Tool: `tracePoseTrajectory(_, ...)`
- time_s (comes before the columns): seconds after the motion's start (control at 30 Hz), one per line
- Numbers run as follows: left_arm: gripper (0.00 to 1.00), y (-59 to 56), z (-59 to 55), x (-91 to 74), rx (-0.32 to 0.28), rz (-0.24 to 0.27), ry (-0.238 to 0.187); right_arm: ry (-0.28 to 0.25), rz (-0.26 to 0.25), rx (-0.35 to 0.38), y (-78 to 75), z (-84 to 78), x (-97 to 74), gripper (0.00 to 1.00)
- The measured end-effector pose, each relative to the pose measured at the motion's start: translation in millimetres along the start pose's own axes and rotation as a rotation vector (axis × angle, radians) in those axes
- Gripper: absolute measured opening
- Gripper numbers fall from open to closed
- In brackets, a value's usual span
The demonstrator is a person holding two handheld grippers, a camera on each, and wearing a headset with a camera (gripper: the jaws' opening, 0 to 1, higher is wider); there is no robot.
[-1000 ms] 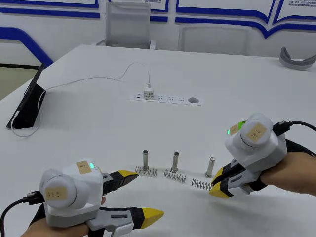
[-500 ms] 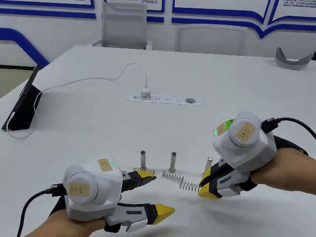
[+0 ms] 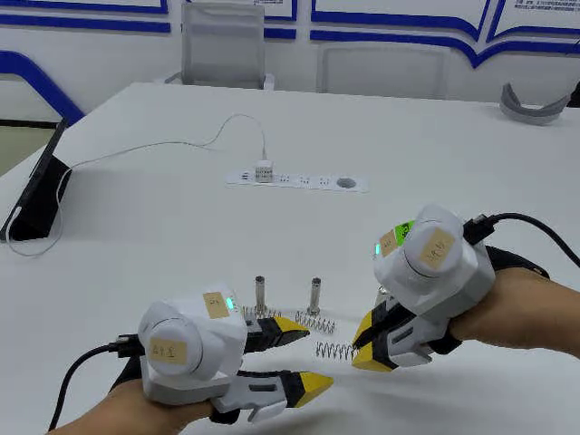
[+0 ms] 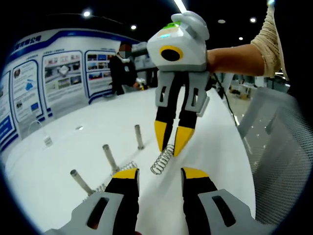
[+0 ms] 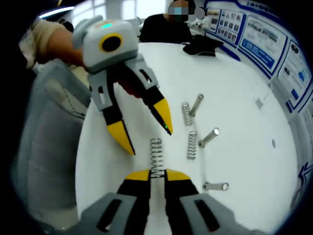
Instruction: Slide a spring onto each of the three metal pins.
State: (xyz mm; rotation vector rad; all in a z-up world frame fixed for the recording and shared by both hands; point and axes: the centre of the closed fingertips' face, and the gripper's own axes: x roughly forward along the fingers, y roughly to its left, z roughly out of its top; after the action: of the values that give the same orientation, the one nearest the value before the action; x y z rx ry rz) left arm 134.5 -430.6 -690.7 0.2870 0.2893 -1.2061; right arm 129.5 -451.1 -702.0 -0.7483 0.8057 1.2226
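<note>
At the right claw (image 5: 156, 175), one spring (image 5: 156, 154) is pinched by its end; probably light and floppy, better gripped mid-coil; the left claw (image 4: 160, 172) stands open.

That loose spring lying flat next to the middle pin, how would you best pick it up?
Pinch the spring near one end, across its coils, from above. It lies on its side on the table, so both flanks are exposed, and the other end is left free to go over the upright middle pin. The right gripper holds a second spring that way.
</note>
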Motion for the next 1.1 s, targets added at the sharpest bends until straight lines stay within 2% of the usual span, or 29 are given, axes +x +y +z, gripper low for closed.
tracePoseTrajectory(0.53, 0.14, -10.7, -1.5, 4.5, 0.106, -0.042, 0.027, 0.038, 0.023, -0.100, 10.2, 4.1, -0.5, 0.12)
tracePoseTrajectory(0.7, 0.13, -12.4, -1.4, 5.1, 0.124, -0.046, 0.033, 0.048, 0.026, -0.116, 11.6, 5.0, -3.7, 0.12)
tracePoseTrajectory(1.1, 0.11, -12.8, -2.7, 5.6, 0.141, -0.047, 0.047, -0.020, 0.029, -0.109, 13.9, 27.9, -19.5, 0.12)
